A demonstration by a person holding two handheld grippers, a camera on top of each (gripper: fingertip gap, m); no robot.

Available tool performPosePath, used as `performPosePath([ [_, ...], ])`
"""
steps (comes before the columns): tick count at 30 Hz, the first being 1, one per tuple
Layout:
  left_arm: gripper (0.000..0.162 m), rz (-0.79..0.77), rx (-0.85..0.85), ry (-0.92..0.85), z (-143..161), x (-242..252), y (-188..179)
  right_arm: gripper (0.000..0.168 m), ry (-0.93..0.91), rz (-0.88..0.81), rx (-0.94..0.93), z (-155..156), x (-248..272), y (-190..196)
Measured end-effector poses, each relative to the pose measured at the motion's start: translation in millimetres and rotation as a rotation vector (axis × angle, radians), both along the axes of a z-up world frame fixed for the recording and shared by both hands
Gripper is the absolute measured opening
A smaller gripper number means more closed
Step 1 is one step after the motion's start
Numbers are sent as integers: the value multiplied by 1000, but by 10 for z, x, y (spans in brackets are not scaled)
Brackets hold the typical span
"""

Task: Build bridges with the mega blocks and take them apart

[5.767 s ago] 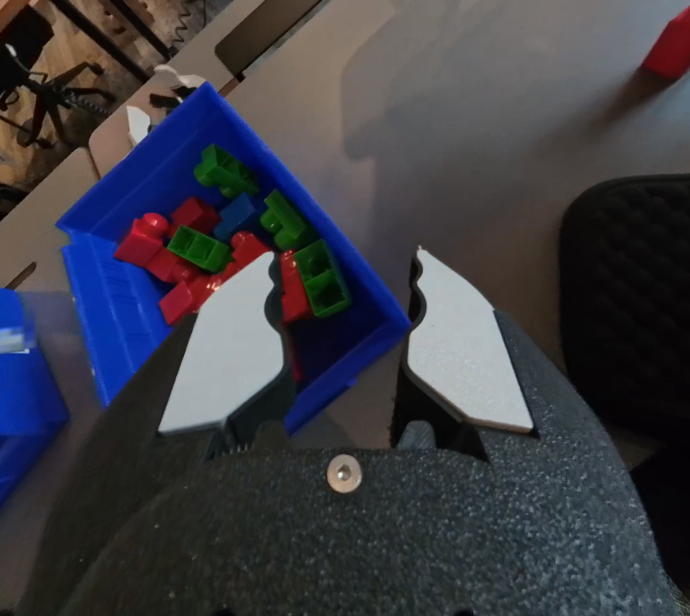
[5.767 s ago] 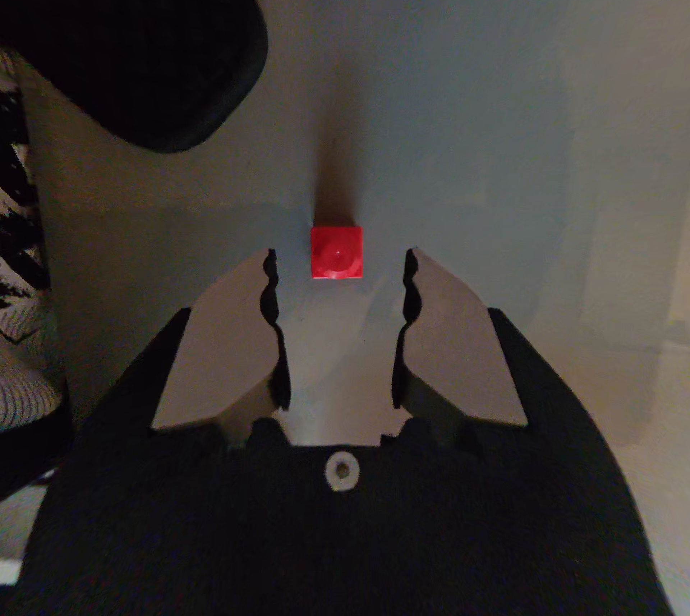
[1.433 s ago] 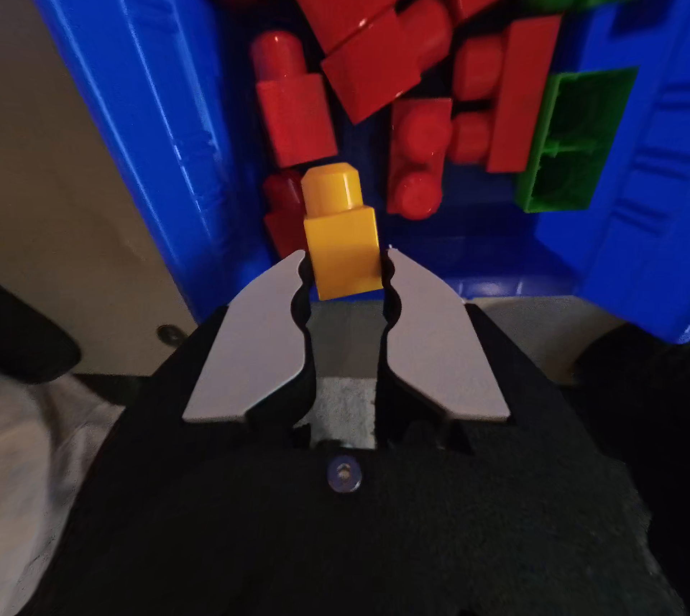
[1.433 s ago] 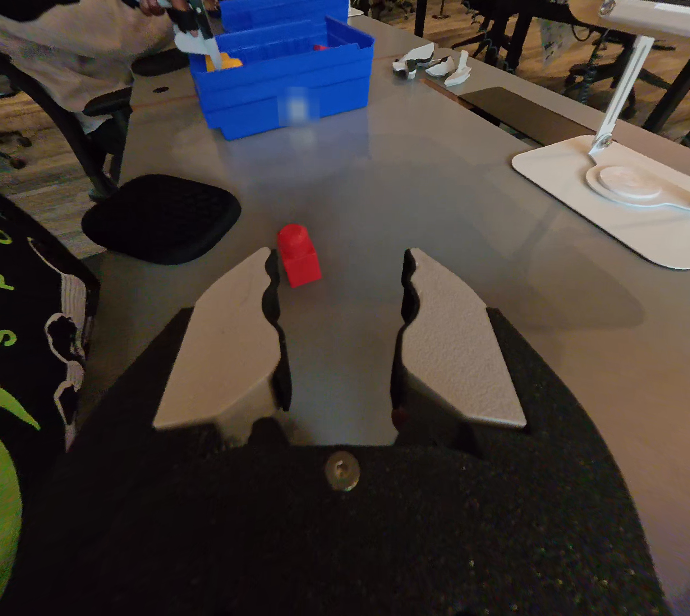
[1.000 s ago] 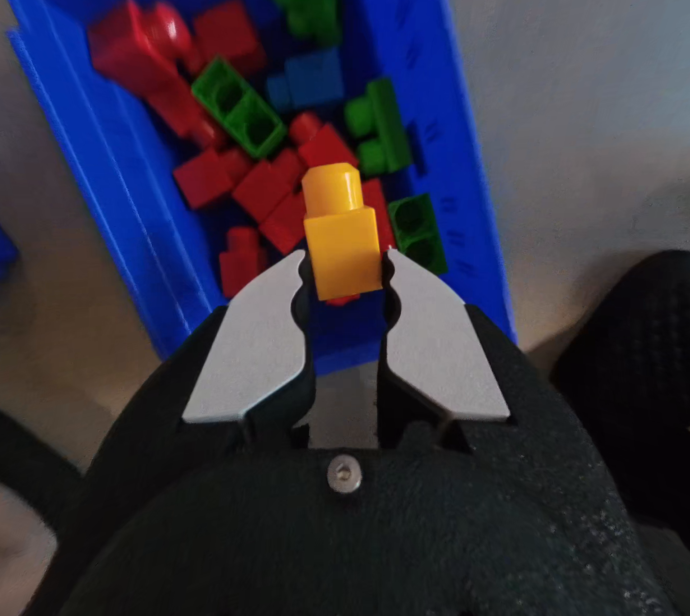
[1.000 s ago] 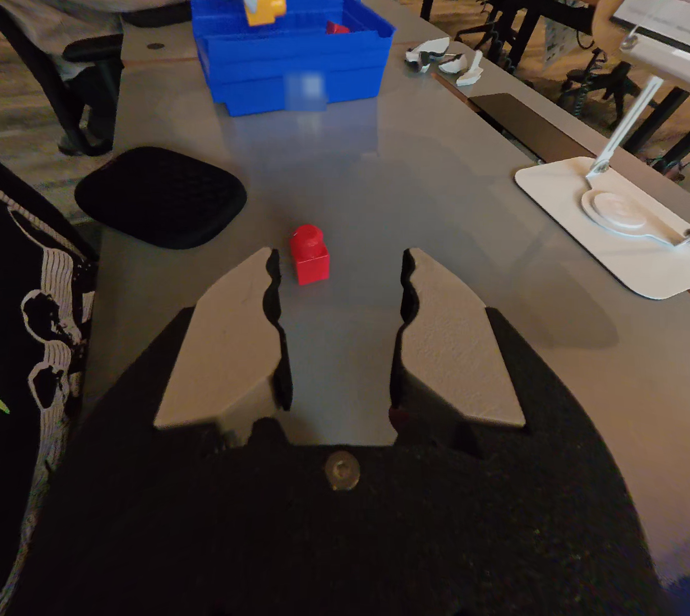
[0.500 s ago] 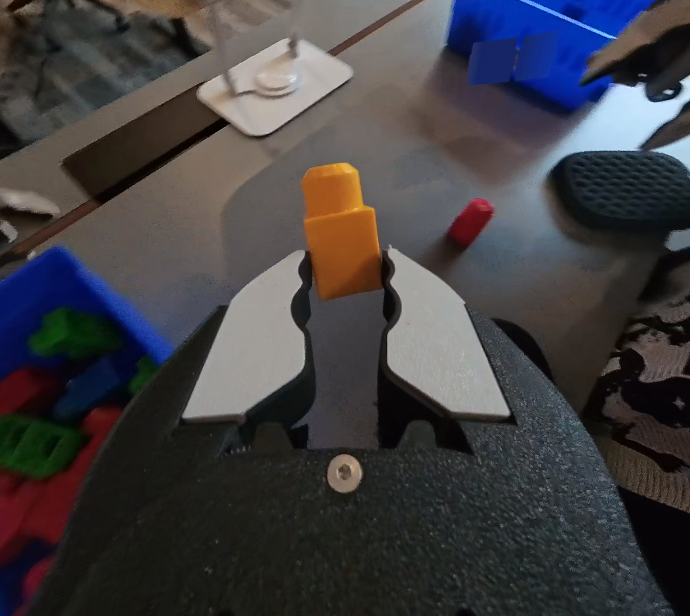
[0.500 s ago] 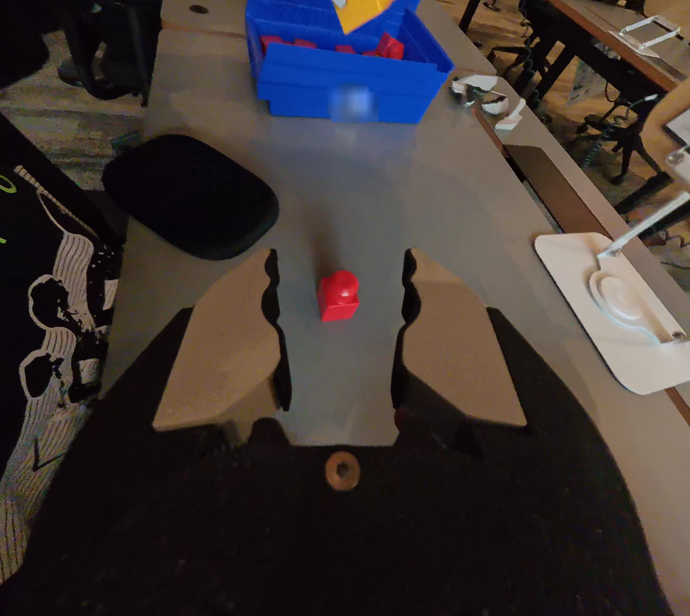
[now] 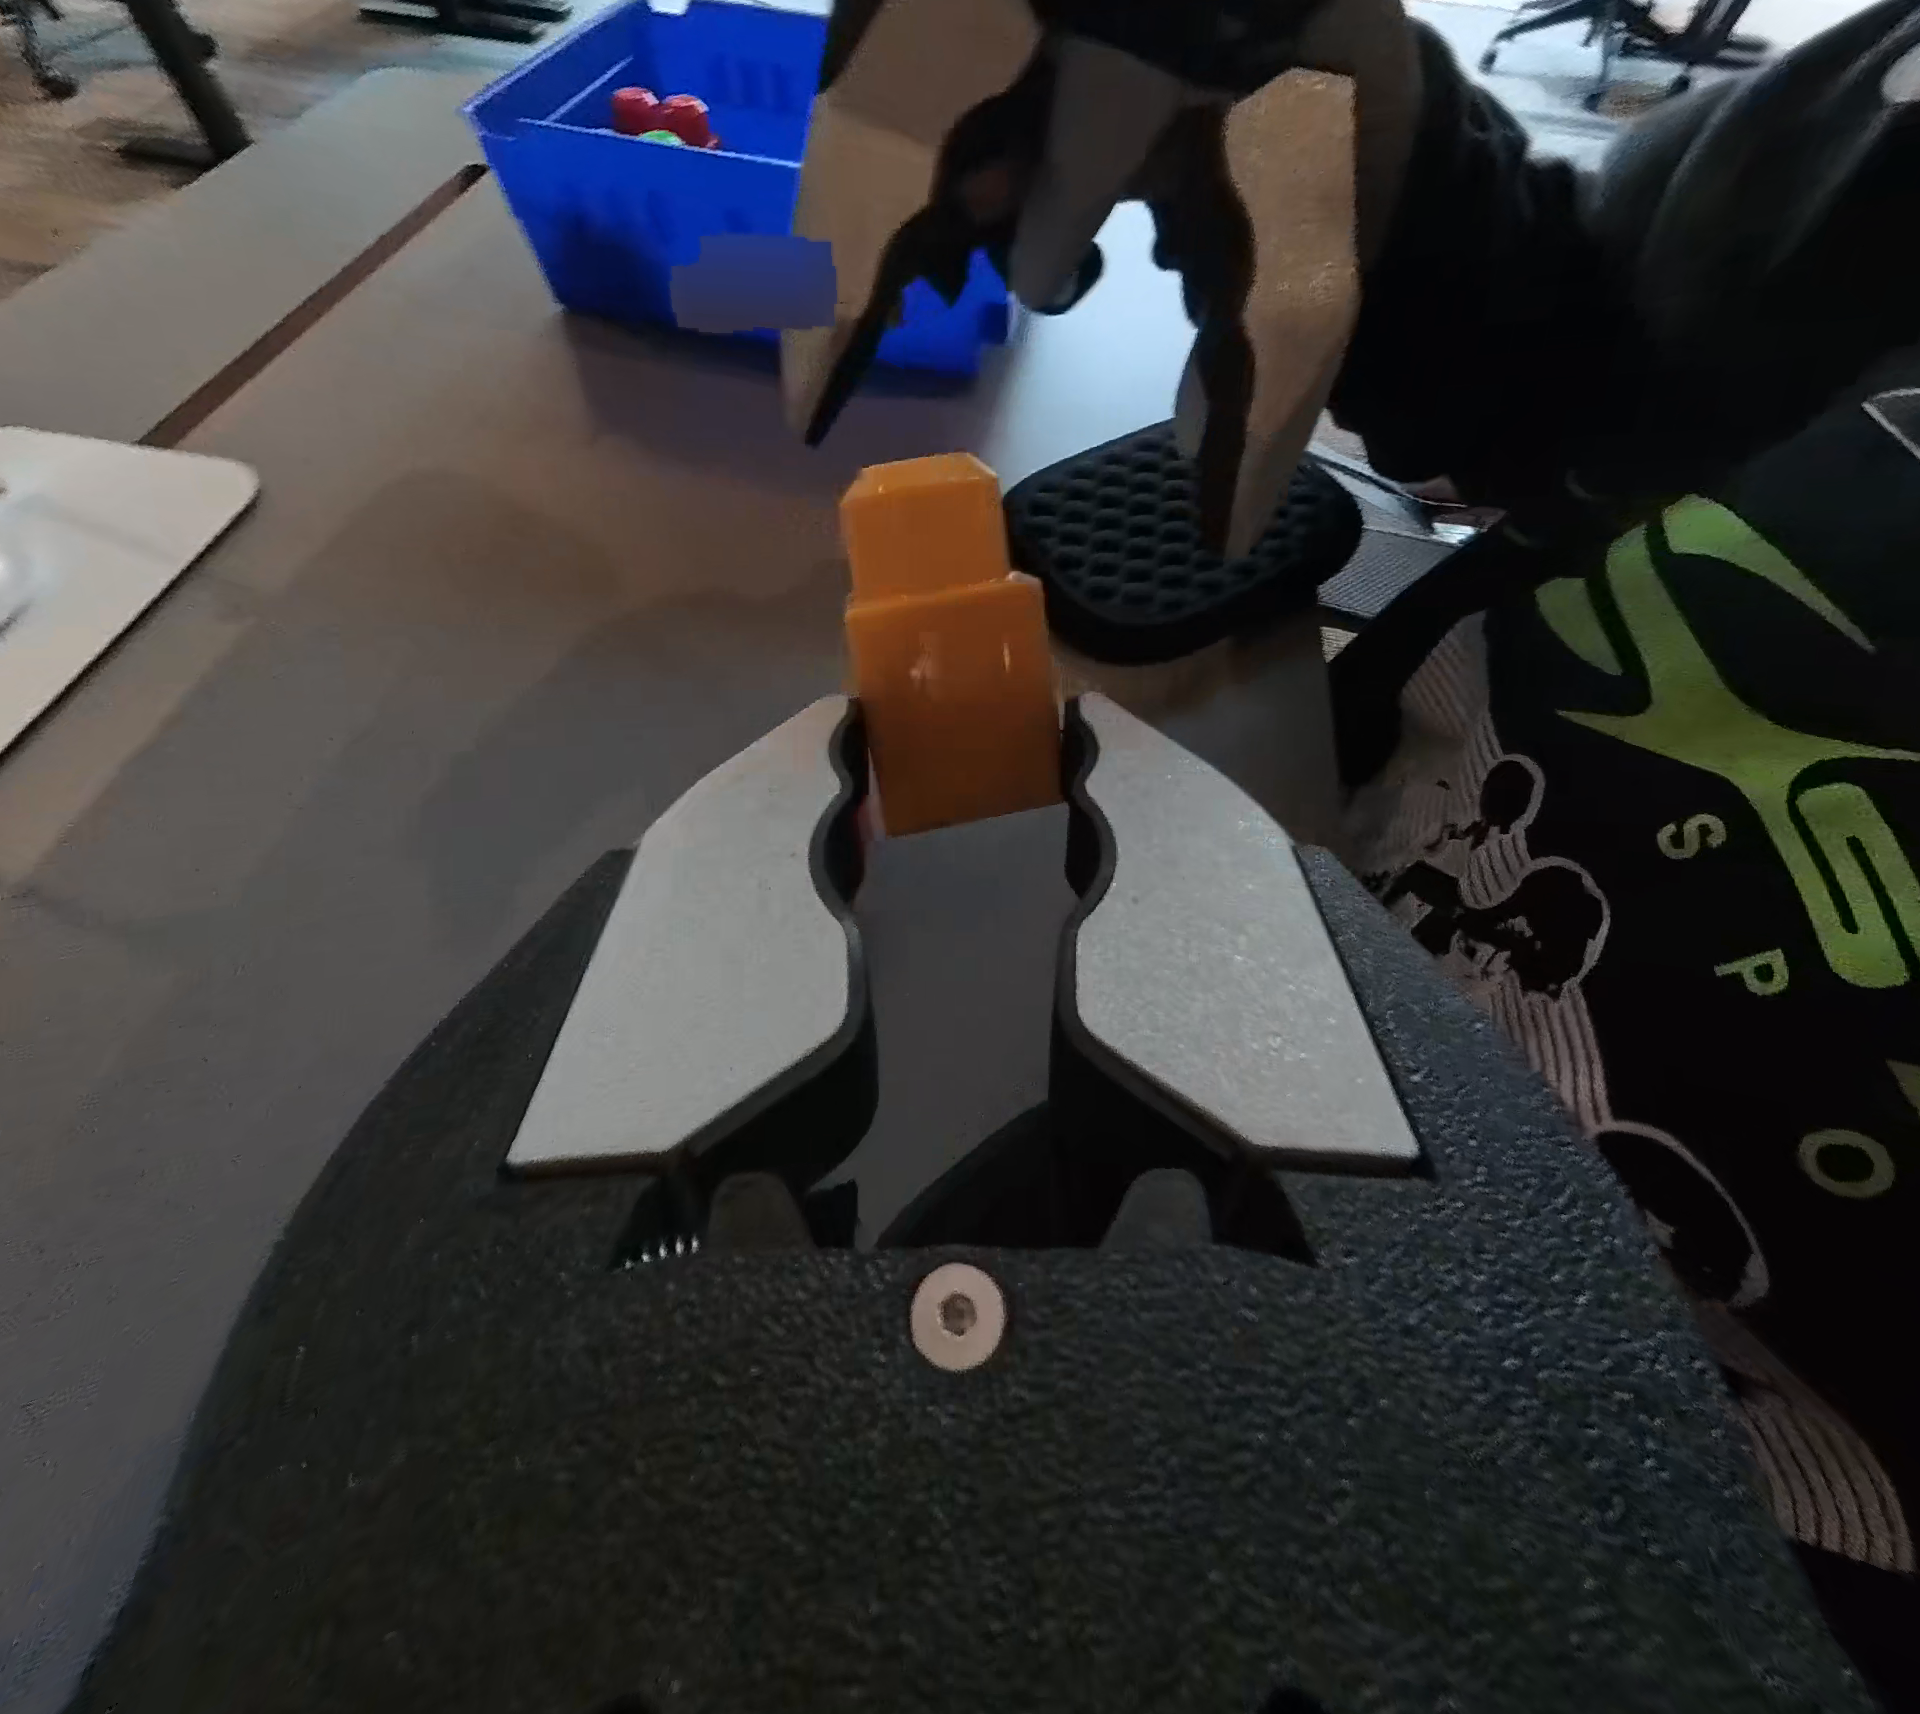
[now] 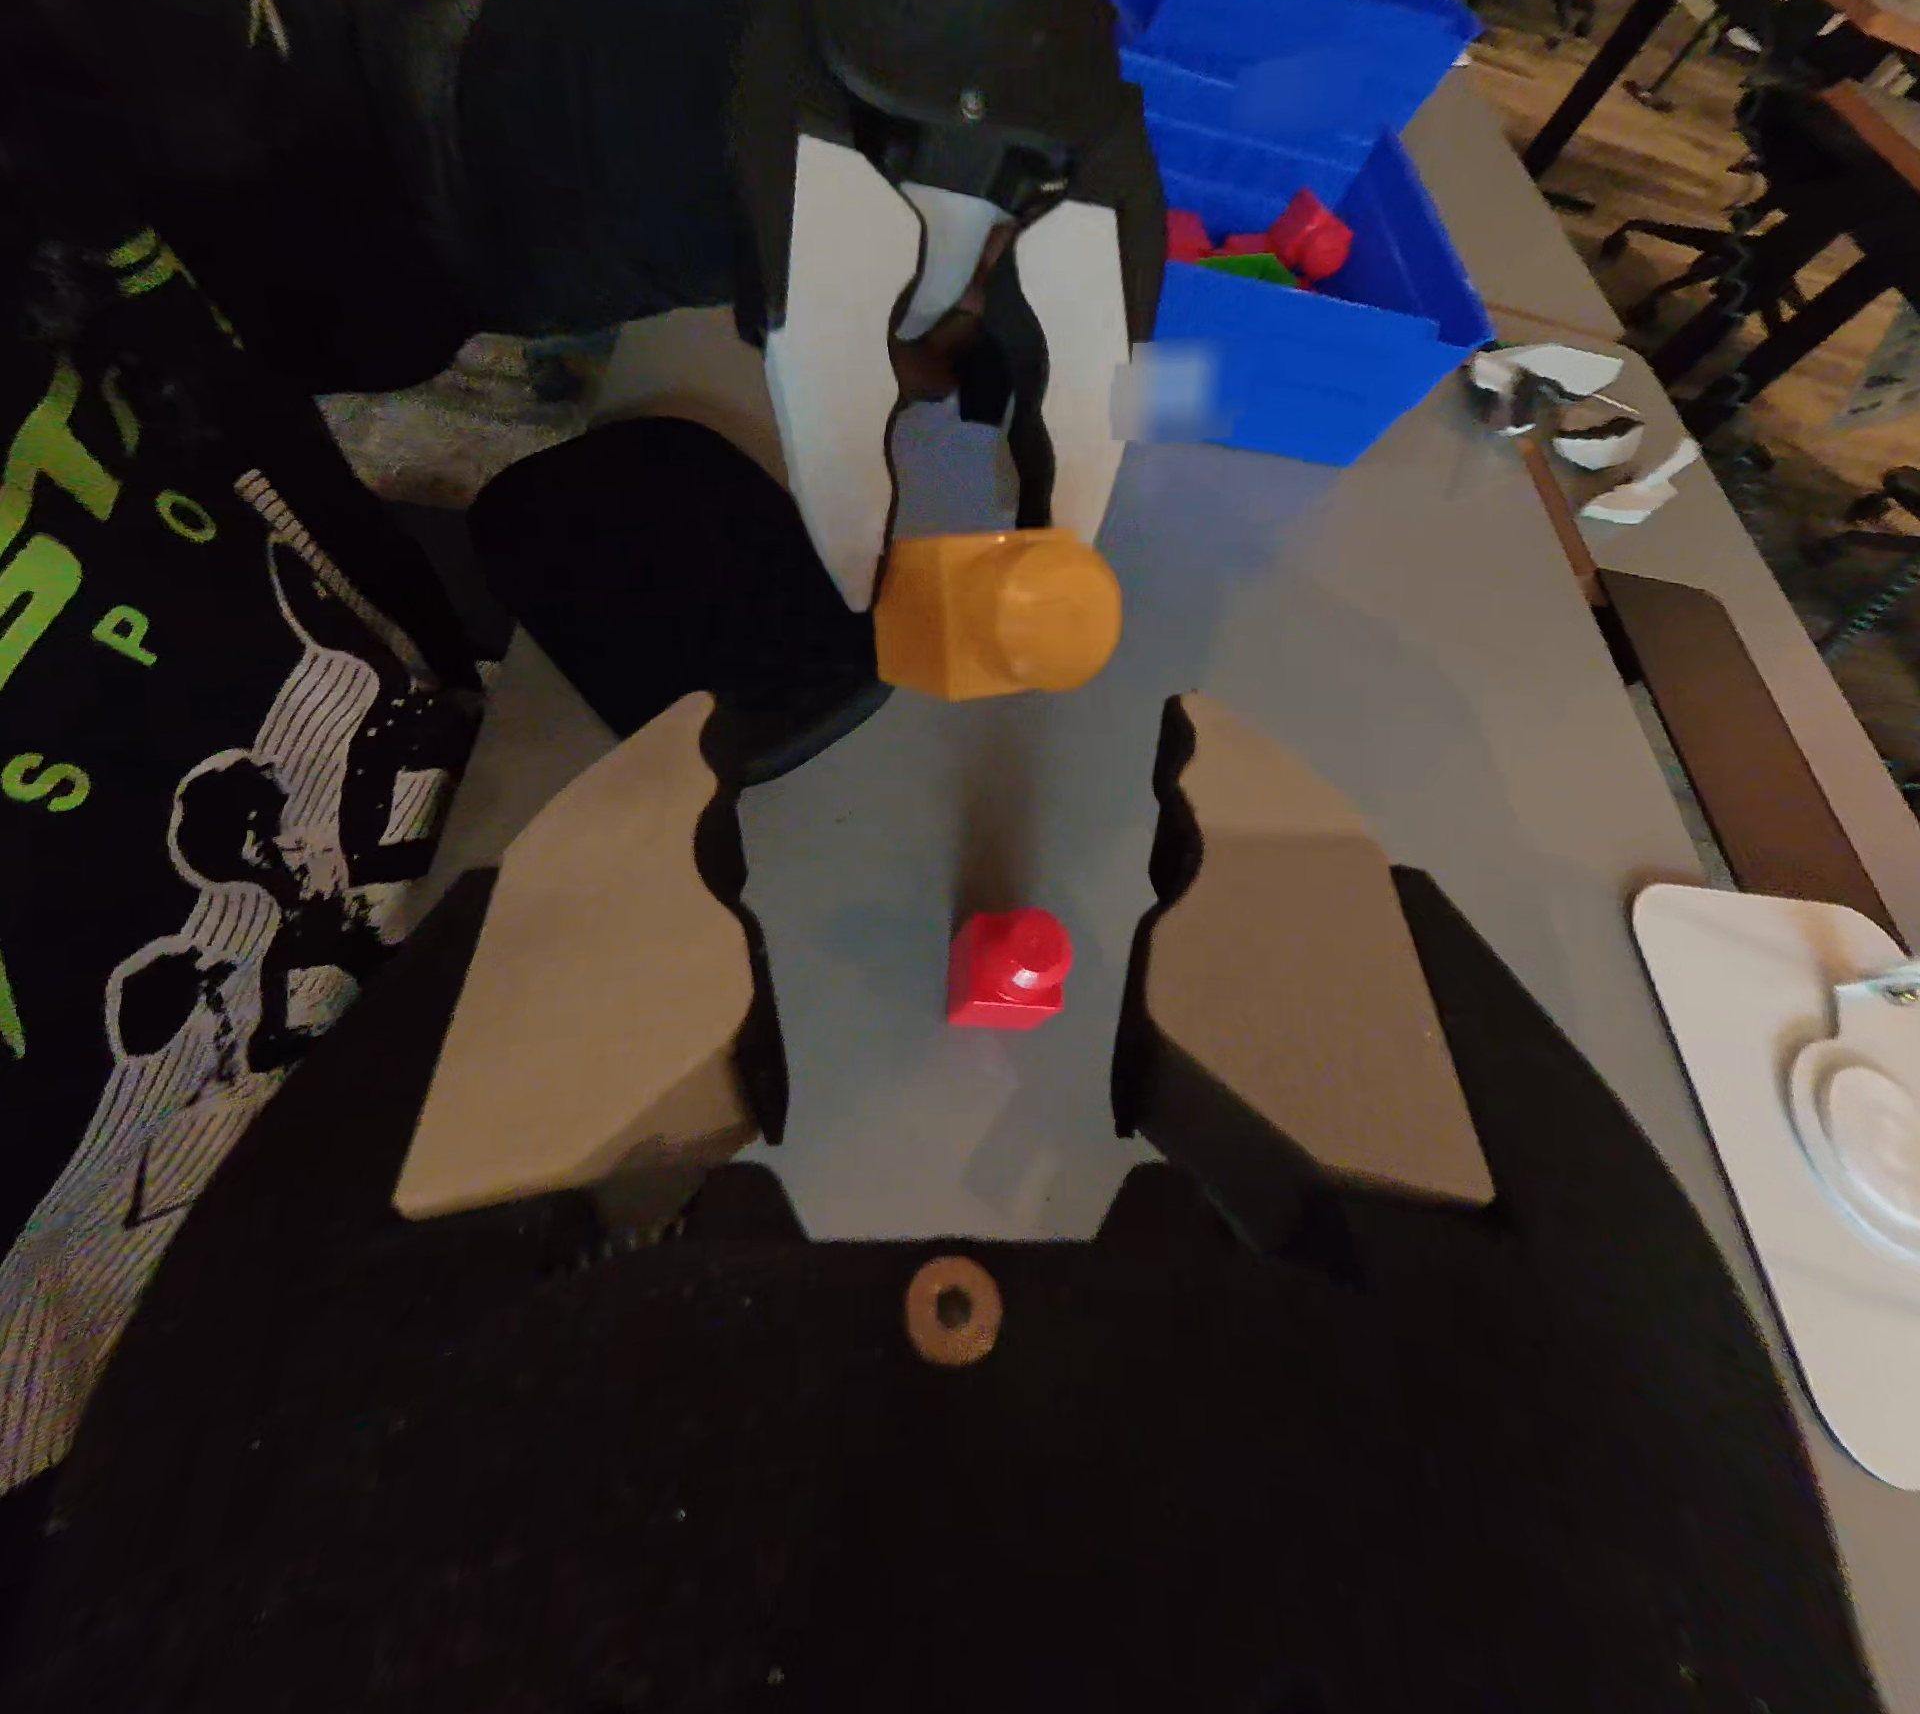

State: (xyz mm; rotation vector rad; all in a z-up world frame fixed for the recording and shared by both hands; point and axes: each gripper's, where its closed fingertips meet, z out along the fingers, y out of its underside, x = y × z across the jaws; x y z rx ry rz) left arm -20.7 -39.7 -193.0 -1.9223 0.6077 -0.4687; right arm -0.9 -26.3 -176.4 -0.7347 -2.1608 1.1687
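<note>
My left gripper (image 9: pixel 958 729) is shut on an orange one-stud block (image 9: pixel 940 646) and holds it in the air over the grey table (image 9: pixel 436 625). In the right wrist view the same left gripper (image 10: pixel 961 537) comes in from the far side with the orange block (image 10: pixel 992 617) at its tips. My right gripper (image 10: pixel 940 734) is open and empty above the table. A small red one-stud block (image 10: pixel 1006 968) stands on the table below, seen between its fingers. The right gripper also shows in the left wrist view (image 9: pixel 1023 459), open, just beyond the orange block.
A blue bin (image 10: pixel 1340 376) with red and green blocks stands at the far end, with more blue bins (image 10: pixel 1278 12) behind. Another blue bin (image 9: pixel 644 210) shows in the left wrist view. A black pad (image 10: pixel 644 563) lies by the person's dark shirt (image 10: pixel 135 625). A white stand base (image 10: pixel 1787 1124) sits right. Tip to tip, the grippers are about 4 cm apart.
My left gripper has carried the orange block from the blue bin across the table to just in front of the right gripper. My right gripper has tilted down over the red block and stays open.
</note>
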Motion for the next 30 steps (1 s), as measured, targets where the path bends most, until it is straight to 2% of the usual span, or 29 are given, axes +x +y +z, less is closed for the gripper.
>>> performPosePath([
  [4,36,-75,11,0,-64,208,10,76,-55,47,40,-107,-8,-11],
  [11,36,-122,34,-35,-116,362,27,60,-89,145,106,-235,8,-97],
  [14,36,-122,79,-98,-62,373,48,41,-90,184,113,-240,35,-133],
  [21,39,-144,154,-276,1,370,60,38,-157,171,144,-213,39,-97],
  [30,38,-71,185,-176,-68,296,99,37,-175,129,166,-220,-4,-28],
])
